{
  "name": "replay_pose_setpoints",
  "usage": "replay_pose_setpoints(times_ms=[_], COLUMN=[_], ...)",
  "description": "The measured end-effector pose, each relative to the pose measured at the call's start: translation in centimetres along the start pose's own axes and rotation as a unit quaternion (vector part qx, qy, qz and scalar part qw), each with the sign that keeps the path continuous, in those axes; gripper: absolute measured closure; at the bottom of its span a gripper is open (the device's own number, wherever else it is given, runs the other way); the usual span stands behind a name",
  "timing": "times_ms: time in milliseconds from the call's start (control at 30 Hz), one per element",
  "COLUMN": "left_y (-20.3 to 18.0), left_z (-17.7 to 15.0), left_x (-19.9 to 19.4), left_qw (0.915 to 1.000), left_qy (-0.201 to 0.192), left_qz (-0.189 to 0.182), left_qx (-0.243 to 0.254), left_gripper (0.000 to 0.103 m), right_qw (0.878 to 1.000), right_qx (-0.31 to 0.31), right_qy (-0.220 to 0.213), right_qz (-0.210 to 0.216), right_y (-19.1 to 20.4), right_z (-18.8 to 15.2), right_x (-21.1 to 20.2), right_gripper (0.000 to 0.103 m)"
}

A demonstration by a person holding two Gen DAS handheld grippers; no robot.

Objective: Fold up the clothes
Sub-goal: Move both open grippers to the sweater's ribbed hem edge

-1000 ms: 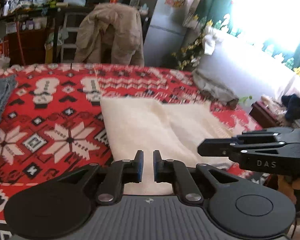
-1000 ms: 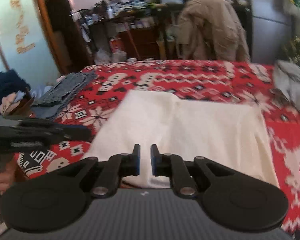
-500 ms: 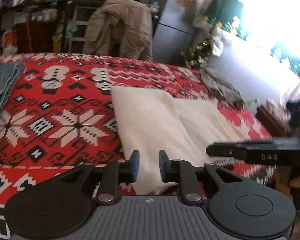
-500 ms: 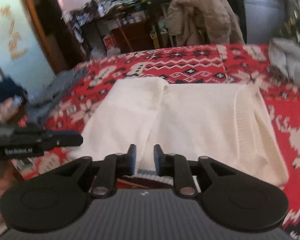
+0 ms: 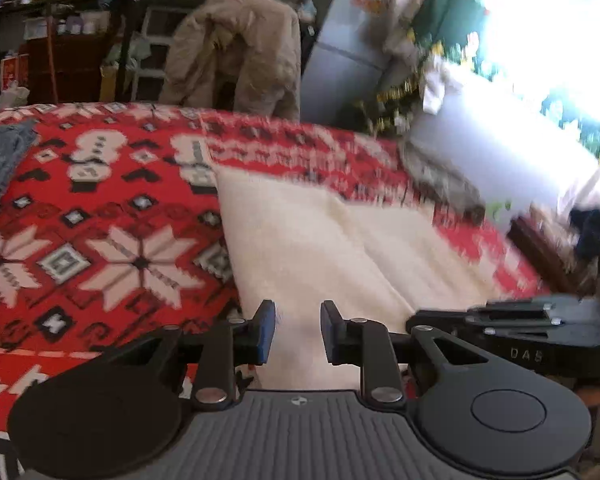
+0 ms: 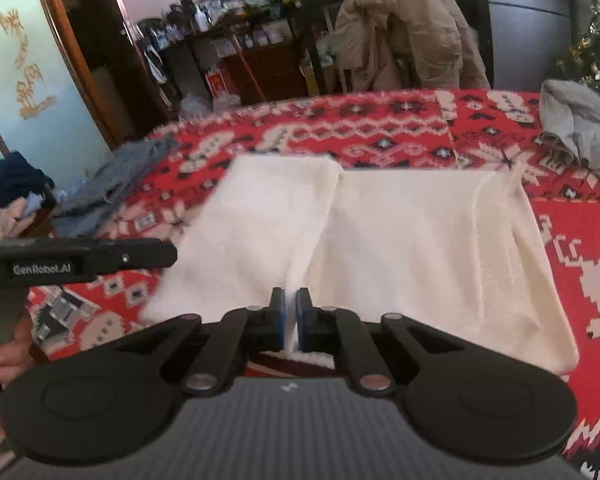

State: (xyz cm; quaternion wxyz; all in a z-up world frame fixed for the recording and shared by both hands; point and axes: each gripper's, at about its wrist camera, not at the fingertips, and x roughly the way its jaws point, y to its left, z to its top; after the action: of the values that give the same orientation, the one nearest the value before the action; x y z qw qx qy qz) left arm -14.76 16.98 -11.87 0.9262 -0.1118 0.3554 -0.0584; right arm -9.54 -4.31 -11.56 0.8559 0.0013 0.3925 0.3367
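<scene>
The cream garment [image 6: 400, 248] lies partly folded on the patterned surface [image 6: 380, 120]; right tool [image 6: 291, 320] pinches its near hem, left tool [image 5: 298, 330] released, so both should grip level before lifting.

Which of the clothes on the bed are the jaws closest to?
The cream sweater, spread flat right in front of both grippers. The blue denim piece lies off at the left edge and the crumpled grey garment at the far right.
</scene>
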Motion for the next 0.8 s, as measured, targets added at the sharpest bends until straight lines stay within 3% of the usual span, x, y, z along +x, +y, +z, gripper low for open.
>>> replay_pose_setpoints(times_ms=[67,200,300,500,700,800], left_y=[-0.3,0.1,0.0,1.7,2.5,2.3], left_z=[-0.4,0.1,0.5,1.9,2.2,2.3], left_x=[0.1,-0.4,-1.2,-0.1,1.9,2.0], left_qw=[0.9998,0.9999,0.9996,0.9987,0.9979,0.9986], left_qy=[-0.006,-0.005,-0.028,-0.035,-0.015,-0.005], left_qz=[0.008,0.013,0.003,-0.020,-0.025,-0.020], left_qx=[0.018,0.002,0.009,-0.032,-0.058,-0.048], left_gripper=[0.079,0.083,0.084,0.089,0.090,0.090], right_qw=[1.000,1.000,1.000,0.999,0.998,0.998], right_qx=[0.001,-0.012,-0.011,-0.009,-0.039,-0.043], right_qy=[0.009,0.005,0.005,-0.046,-0.030,-0.022], right_qz=[-0.002,-0.004,-0.003,0.017,0.049,0.042], right_y=[-0.3,-0.2,-0.2,0.1,2.5,2.4], right_z=[-0.4,-0.8,-0.3,1.9,4.0,4.3], right_x=[0.7,1.1,0.4,-1.0,3.3,4.6], right_gripper=[0.097,0.096,0.091,0.085,0.085,0.086])
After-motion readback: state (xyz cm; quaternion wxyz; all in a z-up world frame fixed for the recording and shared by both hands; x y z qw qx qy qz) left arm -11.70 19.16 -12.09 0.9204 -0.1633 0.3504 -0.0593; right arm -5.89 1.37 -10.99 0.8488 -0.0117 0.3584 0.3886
